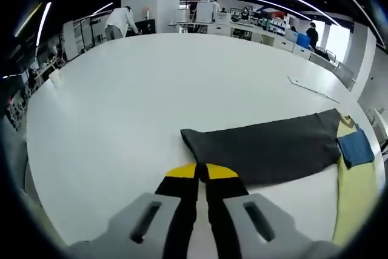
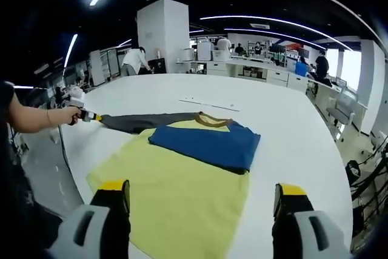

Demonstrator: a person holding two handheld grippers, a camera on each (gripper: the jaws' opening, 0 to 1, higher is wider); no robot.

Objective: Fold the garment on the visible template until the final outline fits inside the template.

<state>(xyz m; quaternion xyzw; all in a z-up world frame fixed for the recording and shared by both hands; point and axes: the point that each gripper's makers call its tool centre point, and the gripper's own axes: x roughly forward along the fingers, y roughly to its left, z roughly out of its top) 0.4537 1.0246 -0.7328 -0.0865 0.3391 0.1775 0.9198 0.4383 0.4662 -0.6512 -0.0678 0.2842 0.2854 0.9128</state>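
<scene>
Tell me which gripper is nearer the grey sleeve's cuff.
Left. The left gripper is shut on the grey sleeve at its cuff; the right gripper hangs open over the yellow body, apart from it.

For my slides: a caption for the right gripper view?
Open right gripper above the yellow-and-blue garment; left gripper pulls its grey sleeve.

The garment [image 2: 200,150] is spread on the tabletop [image 2: 291,119] just ahead of the right claw [image 2: 203,201], between its tips, with its sleeve [image 1: 267,147] stretched away to the left, where the end is met by the left claw [image 1: 202,173].
</scene>
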